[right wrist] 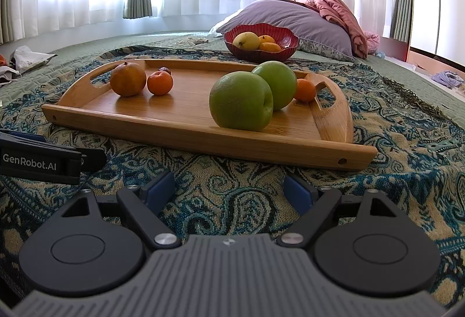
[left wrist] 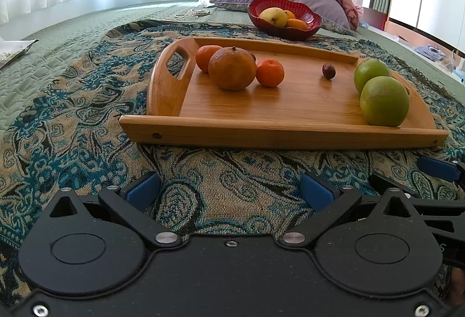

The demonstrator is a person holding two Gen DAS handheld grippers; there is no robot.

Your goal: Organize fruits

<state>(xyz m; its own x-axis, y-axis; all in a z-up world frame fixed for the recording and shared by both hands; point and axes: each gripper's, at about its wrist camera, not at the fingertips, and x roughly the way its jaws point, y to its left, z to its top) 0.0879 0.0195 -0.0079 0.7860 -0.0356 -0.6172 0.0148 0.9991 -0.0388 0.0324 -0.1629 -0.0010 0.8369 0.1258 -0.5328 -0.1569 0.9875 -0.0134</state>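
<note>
A wooden tray [left wrist: 290, 110] is lying on a patterned blue and beige cloth [left wrist: 87, 119] that is covering the bed, and the fruits are sitting on this tray in two groups. Near the tray's left handle, a large dull orange [left wrist: 232, 68] is standing with one small mandarin [left wrist: 269, 72] touching its right side and another mandarin [left wrist: 205, 57] partly hiding behind it. At the tray's right end, two green apples [right wrist: 241, 100] are leaning against each other, and one more small mandarin [right wrist: 305, 89] is showing behind them in the right wrist view. A small dark brown fruit [left wrist: 328, 71] is sitting alone between the two groups. Behind the tray, a red bowl [left wrist: 283, 26] is holding a yellow fruit and some orange ones. The left gripper [left wrist: 231, 190] is hovering over the cloth in front of the tray with its fingers spread wide and holding nothing. The right gripper [right wrist: 229, 190] is doing the same just beside it, also spread wide and empty.
</note>
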